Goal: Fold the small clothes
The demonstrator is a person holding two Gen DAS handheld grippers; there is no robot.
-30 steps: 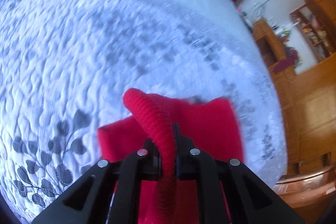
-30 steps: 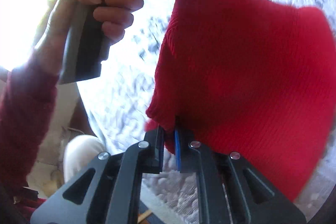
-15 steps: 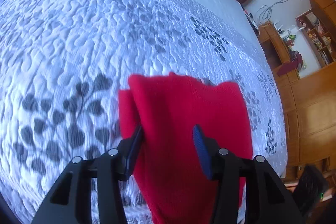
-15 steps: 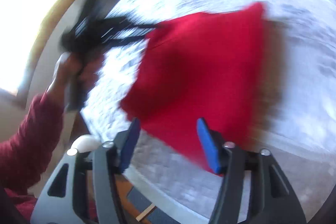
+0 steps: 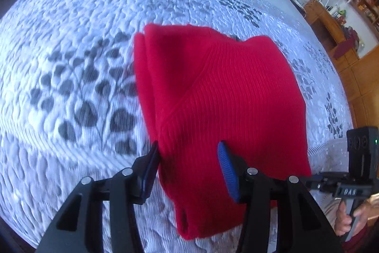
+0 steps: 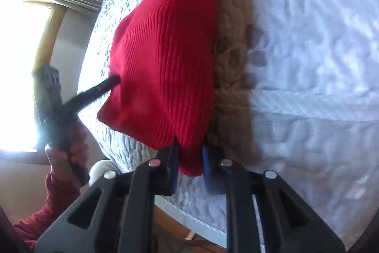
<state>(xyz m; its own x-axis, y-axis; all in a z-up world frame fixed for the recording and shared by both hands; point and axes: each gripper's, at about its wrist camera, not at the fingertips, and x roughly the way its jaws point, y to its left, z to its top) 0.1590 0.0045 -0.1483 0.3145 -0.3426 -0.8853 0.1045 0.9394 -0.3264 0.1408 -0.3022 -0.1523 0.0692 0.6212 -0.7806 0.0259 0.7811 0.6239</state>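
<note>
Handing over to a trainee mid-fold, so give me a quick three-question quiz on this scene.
1. True or false: the red garment hangs clear of the bedspread.
2. What colour is the fuzzy cloth beside the garment?
3. What is between the right gripper's jaws? A nothing; B the garment's corner; C the bedspread.
Key: 1 false, it lies on the bedspread. 2 brown. 3 B; the jaws have just been closing on it.

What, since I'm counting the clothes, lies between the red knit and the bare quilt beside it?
A brown fuzzy garment along the red knit's edge, on the quilt; the right wrist view shows it.
</note>
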